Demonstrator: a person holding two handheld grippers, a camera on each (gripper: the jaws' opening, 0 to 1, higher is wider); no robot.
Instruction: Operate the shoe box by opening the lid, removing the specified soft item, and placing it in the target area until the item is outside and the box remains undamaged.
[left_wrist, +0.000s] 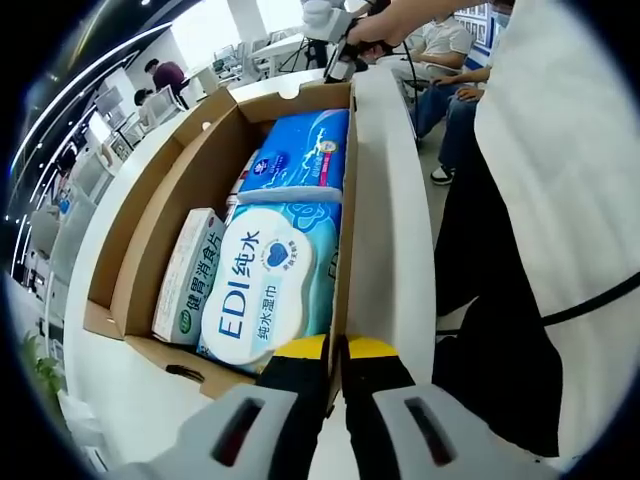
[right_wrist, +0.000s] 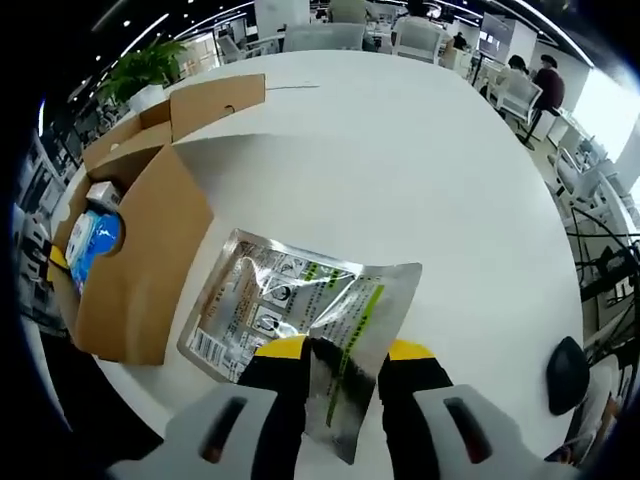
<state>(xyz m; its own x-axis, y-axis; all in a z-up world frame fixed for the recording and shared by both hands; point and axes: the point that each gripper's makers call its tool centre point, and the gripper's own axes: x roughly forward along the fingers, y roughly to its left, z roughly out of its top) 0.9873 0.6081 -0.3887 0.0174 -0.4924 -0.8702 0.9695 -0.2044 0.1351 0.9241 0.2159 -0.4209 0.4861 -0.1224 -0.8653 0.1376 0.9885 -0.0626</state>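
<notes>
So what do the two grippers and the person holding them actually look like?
The left gripper and the right gripper each have two black jaws with yellow tips on light grey bodies with dark slots. The person wears a white top and black trousers.

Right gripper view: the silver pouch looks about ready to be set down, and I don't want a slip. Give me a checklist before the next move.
1. Right tool shut on the pouch: ok.
2. Pouch outside the box: ok, it hangs over the table.
3. Table beyond the pouch free for placing: ok.
4. Left tool steadying the box wall: ok, shut on its edge.
5. Box undamaged: cannot tell; flaps open, no tear seen.
6. Wipes pack left inside the box: ok.
</notes>
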